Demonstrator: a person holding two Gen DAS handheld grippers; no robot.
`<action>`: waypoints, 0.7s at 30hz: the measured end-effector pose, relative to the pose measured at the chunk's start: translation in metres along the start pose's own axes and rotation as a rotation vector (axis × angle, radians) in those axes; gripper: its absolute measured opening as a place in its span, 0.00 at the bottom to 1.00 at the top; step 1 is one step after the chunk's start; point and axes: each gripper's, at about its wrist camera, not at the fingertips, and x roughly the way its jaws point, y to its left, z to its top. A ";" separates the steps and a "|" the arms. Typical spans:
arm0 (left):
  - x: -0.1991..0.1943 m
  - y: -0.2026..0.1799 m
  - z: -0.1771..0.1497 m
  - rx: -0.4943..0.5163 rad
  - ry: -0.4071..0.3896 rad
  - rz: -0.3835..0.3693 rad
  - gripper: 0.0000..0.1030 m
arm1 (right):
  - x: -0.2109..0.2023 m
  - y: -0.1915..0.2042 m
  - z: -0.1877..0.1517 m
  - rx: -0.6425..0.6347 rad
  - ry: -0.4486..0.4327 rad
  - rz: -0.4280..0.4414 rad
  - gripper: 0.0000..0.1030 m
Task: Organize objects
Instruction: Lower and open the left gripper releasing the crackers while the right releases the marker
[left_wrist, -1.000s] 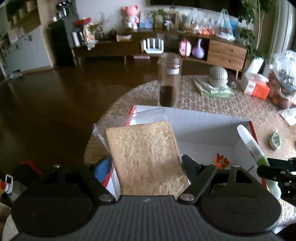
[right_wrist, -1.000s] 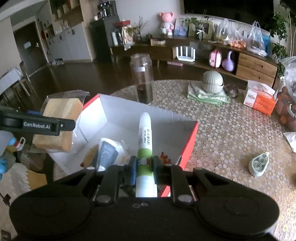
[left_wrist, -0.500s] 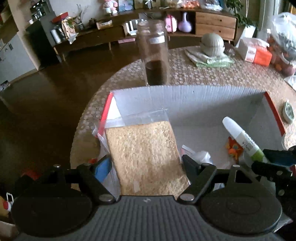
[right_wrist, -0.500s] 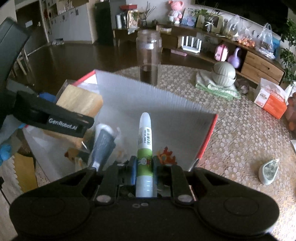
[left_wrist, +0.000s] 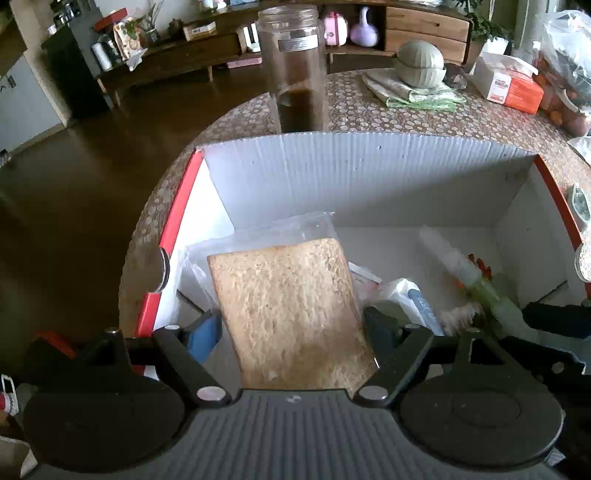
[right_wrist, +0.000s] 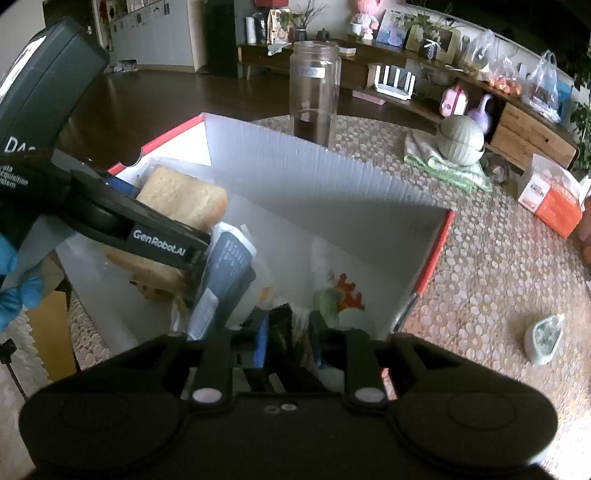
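Two loads hang low inside the white corrugated box with red edges (left_wrist: 369, 173). Left jaws (left_wrist: 291, 325) grip the bagged tan sponge slab (left_wrist: 288, 295); right jaws (right_wrist: 291, 325) have just been parting, the blurred white-and-green tube (left_wrist: 465, 273) dropping ahead. Beyond, a grey-green dish (right_wrist: 543, 338) waits on the desk (right_wrist: 480, 258).

1. "GenRobot.AI", white letters, on the dark finger (right_wrist: 162, 242) of the left gripper, right wrist view.
2. "DA…" and partial small lines "…ta", "…cquisition", "…stem" on that gripper's body (right_wrist: 22, 162), cut off at the frame edge.
3. Labels on the jar (right_wrist: 314, 72) and orange carton (right_wrist: 550, 201): not legible.
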 end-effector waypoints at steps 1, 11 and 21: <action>0.000 0.001 -0.001 -0.007 0.003 -0.005 0.79 | -0.002 -0.001 -0.001 0.003 0.000 0.006 0.25; -0.010 0.002 -0.010 -0.038 -0.005 0.011 0.93 | -0.032 -0.008 -0.009 0.018 -0.059 0.067 0.41; -0.039 0.003 -0.018 -0.065 -0.042 0.024 0.99 | -0.067 -0.021 -0.018 0.054 -0.123 0.088 0.63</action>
